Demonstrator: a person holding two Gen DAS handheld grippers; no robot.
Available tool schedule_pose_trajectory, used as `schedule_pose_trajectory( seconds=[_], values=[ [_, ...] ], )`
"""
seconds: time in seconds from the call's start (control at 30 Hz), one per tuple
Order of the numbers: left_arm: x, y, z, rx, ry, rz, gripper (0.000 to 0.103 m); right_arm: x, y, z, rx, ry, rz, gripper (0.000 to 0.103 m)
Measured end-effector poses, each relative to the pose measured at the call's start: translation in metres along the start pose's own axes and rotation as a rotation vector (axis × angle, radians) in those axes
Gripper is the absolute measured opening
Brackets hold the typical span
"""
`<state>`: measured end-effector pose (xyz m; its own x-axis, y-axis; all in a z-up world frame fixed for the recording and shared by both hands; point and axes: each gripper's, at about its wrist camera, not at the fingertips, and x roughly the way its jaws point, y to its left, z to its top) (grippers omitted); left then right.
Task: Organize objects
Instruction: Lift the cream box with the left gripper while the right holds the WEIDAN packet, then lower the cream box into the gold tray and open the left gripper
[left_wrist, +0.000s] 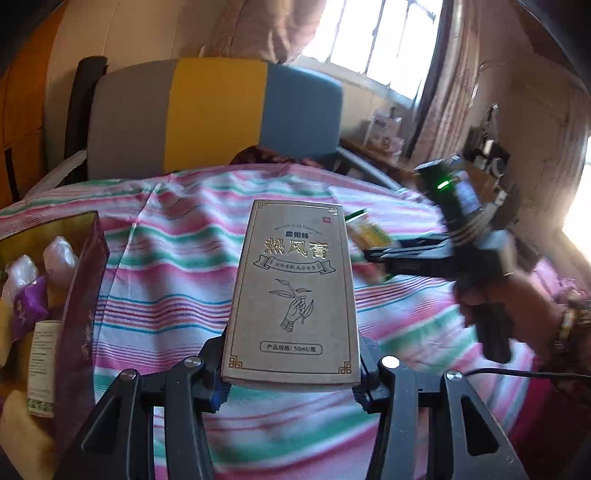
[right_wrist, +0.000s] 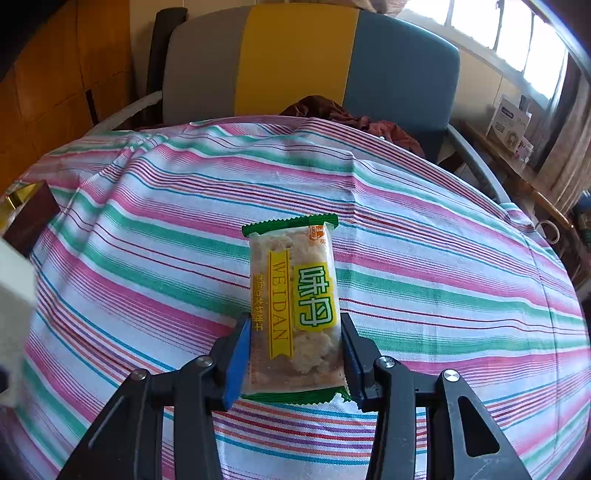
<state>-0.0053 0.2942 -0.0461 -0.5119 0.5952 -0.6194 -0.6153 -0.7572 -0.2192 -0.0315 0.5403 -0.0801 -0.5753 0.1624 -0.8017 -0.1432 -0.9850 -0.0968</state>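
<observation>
Both loads are up over the striped counter (right_wrist: 424, 229). Best play, I'd say: swing left and lower each into the maroon box (left_wrist: 79, 302) without knocking the wrapped pieces already inside. Left gripper (left_wrist: 291, 384) is clamped on the base of the tan carton (left_wrist: 293, 291); right gripper (right_wrist: 295, 354) pinches the snack packet (right_wrist: 295, 310) at its lower half, jaws narrowed to its width

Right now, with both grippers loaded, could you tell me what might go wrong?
1. The left gripper holds the tan carton only at its near end, so it could pivot or slip.
2. The snack packet is soft; the right gripper could crush it.
3. The purple box already looks crowded.
</observation>
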Motion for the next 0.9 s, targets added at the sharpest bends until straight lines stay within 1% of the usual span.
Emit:
schedule_pose_trajectory(
  seconds=[0.07, 0.17, 0.3, 0.43, 0.57, 0.7, 0.73, 0.8, 0.87, 0.9],
  values=[
    [-0.015, 0.004, 0.003, -0.010, -0.019, -0.019, 0.051, -0.001, 0.000, 0.000, -0.004, -0.003, -0.001, 0.046],
    [-0.038, 0.014, 0.005, -0.024, -0.050, -0.011, 0.051, -0.004, 0.000, 0.001, -0.001, -0.015, -0.002, 0.046],
    [-0.065, 0.042, 0.004, -0.078, -0.061, 0.031, 0.051, -0.007, -0.001, 0.001, 0.002, -0.033, 0.007, 0.046],
    [-0.093, 0.078, 0.002, -0.155, -0.094, 0.083, 0.051, -0.005, 0.000, 0.000, 0.003, -0.032, 0.012, 0.046],
    [-0.112, 0.118, 0.000, -0.220, -0.108, 0.152, 0.051, -0.005, 0.005, -0.001, -0.015, -0.035, 0.013, 0.046],
    [-0.122, 0.161, -0.006, -0.307, -0.093, 0.212, 0.051, -0.011, 0.012, 0.000, -0.047, -0.075, 0.019, 0.046],
    [-0.122, 0.171, -0.008, -0.326, -0.078, 0.220, 0.051, -0.014, 0.013, 0.000, -0.050, -0.087, 0.024, 0.046],
    [-0.120, 0.190, -0.008, -0.363, -0.058, 0.245, 0.051, -0.018, 0.015, 0.001, -0.061, -0.103, 0.034, 0.046],
    [-0.113, 0.210, -0.003, -0.399, -0.022, 0.252, 0.051, -0.023, 0.019, 0.003, -0.085, -0.112, 0.037, 0.046],
    [-0.111, 0.218, 0.000, -0.412, -0.017, 0.260, 0.051, -0.026, 0.021, 0.005, -0.098, -0.112, 0.043, 0.046]
  ],
)
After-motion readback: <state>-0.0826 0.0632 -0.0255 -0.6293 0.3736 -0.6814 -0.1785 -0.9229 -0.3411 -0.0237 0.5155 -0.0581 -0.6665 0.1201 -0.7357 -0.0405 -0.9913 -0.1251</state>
